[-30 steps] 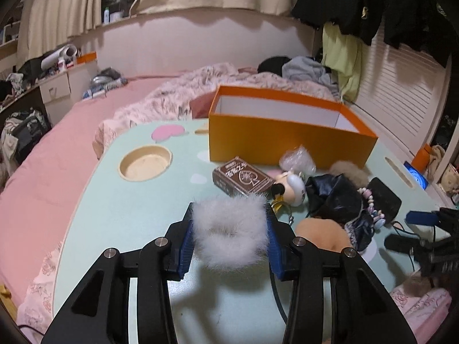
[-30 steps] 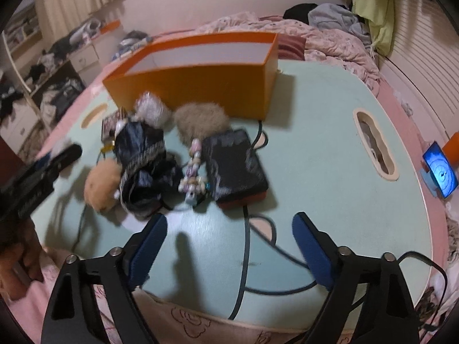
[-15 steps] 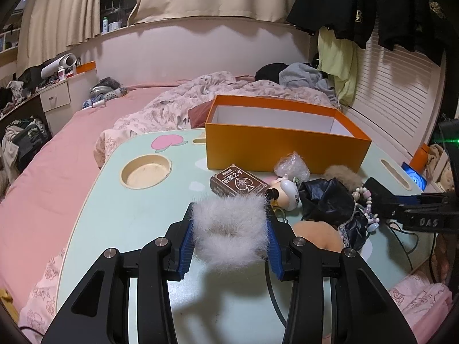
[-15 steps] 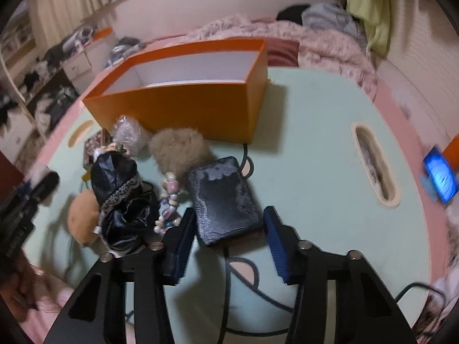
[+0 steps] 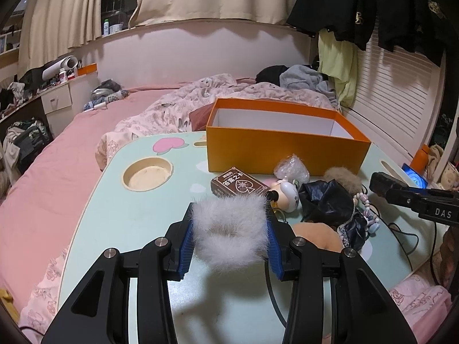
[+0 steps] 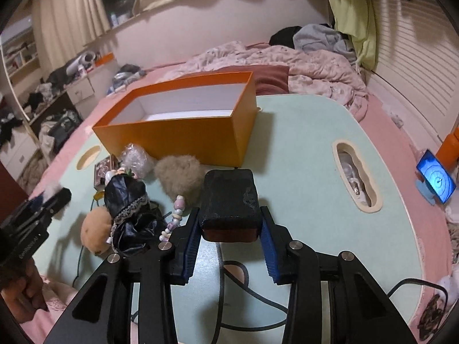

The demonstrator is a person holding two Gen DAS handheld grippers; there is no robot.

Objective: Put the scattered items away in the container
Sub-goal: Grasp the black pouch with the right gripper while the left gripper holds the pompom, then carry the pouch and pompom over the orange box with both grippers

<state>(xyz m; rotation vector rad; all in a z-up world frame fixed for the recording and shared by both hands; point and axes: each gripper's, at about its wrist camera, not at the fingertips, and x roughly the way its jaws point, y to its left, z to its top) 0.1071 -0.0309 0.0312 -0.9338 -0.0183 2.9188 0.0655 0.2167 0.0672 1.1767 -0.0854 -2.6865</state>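
My left gripper (image 5: 229, 235) is shut on a white fluffy scrunchie (image 5: 229, 232) and holds it above the mint table (image 5: 129, 215), short of the open orange box (image 5: 284, 140). My right gripper (image 6: 229, 229) is shut on a black case (image 6: 229, 203), near the table surface. The orange box (image 6: 183, 123) stands behind it, white inside. On the table lie a brown card box (image 5: 238, 185), a black lacy cloth (image 6: 129, 206), a tan puff (image 6: 179, 176), an orange-tan puff (image 6: 96, 229), a bead string (image 6: 173, 219) and a clear wrapper (image 6: 134, 157).
A black cable (image 6: 229, 295) runs across the table's near edge. The table has a round cup recess (image 5: 147, 170) and a slot (image 6: 355, 175). A lit phone (image 6: 436, 176) stands at the right. A pink bed (image 5: 57, 157) with a rumpled quilt surrounds the table.
My right gripper moved forward over the black case and closed on it. My left gripper rose slightly with the scrunchie and stays shut.
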